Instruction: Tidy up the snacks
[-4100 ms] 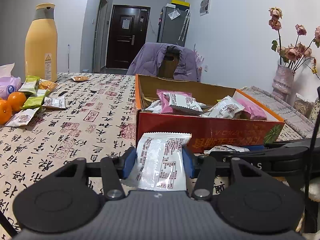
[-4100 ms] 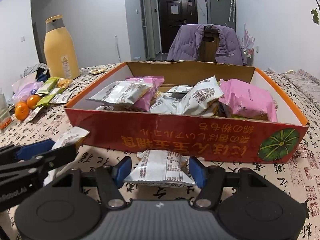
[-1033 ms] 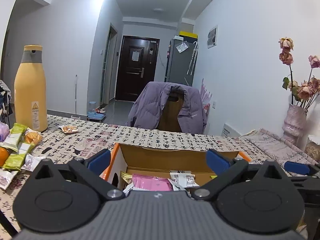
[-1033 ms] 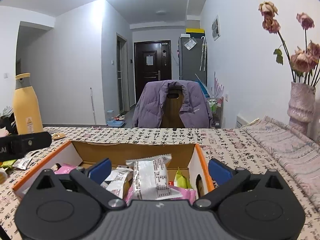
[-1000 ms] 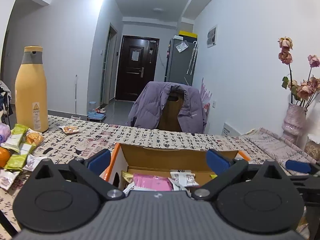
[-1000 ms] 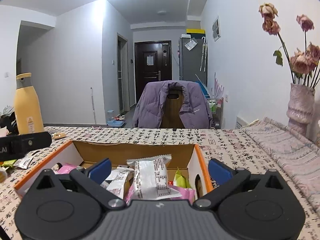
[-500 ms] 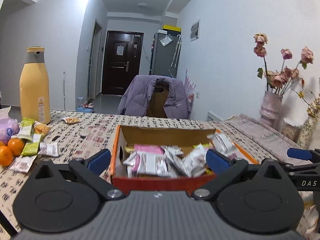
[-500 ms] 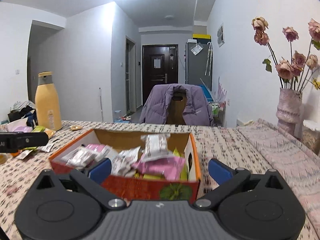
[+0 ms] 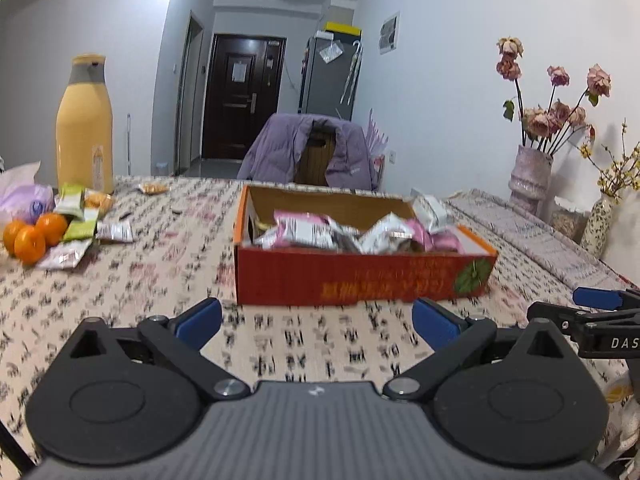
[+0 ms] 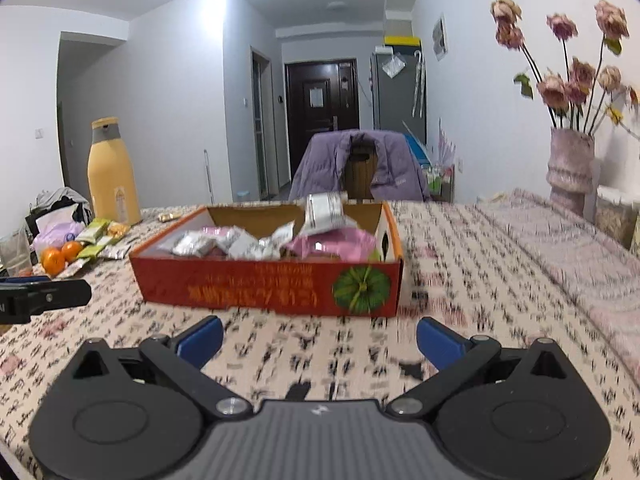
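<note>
Both grippers empty, jaws spread wide, short of the box.

Left gripper (image 9: pixel 316 322) and right gripper (image 10: pixel 318 338) hang above the patterned tablecloth (image 9: pixel 168 264), nothing between the blue pads (image 9: pixel 199 318). The red box (image 9: pixel 360 280) sits ahead of both, well apart, filled with silver and pink snack packs (image 9: pixel 304 230); one silver pack (image 10: pixel 325 208) stands upright at its far right corner. More packs (image 9: pixel 80 226) lie far left beside oranges (image 9: pixel 30 242) and a yellow bottle (image 9: pixel 84 124). Table blurred by motion.

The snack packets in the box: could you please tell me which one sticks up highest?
The silver packet standing on end against the box's far wall; the other silver and pink ones lie flat, lower down.
</note>
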`<state>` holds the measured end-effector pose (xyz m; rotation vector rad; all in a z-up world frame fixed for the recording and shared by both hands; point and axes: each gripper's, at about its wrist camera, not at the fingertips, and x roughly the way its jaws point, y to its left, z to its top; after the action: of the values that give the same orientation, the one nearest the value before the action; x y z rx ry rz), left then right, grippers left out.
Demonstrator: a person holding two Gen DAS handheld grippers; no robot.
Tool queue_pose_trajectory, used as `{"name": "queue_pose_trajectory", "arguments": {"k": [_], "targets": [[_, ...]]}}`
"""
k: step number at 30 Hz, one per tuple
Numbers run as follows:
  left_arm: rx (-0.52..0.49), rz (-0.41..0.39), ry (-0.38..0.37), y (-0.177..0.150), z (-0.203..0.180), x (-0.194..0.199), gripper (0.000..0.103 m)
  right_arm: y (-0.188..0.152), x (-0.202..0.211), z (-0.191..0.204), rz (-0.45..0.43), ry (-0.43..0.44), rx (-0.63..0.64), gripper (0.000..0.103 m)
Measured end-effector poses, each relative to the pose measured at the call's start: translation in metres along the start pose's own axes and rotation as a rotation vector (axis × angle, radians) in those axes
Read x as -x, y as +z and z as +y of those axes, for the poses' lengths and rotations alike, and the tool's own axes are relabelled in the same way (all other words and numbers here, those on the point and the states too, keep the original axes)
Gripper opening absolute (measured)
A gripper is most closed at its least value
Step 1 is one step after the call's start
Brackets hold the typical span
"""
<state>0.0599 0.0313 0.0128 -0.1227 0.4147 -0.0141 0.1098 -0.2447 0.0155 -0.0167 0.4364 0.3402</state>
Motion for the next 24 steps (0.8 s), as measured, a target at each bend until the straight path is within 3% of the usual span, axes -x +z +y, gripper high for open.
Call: {"name": "queue_pose_trajectory", "arguments": {"k": [24], "targets": [[-0.007, 0.088, -0.011, -0.025, -0.006, -0.008, 0.103, -0.027, -0.002, -0.002, 0.100, -0.011, -0.043, 0.103]]}}
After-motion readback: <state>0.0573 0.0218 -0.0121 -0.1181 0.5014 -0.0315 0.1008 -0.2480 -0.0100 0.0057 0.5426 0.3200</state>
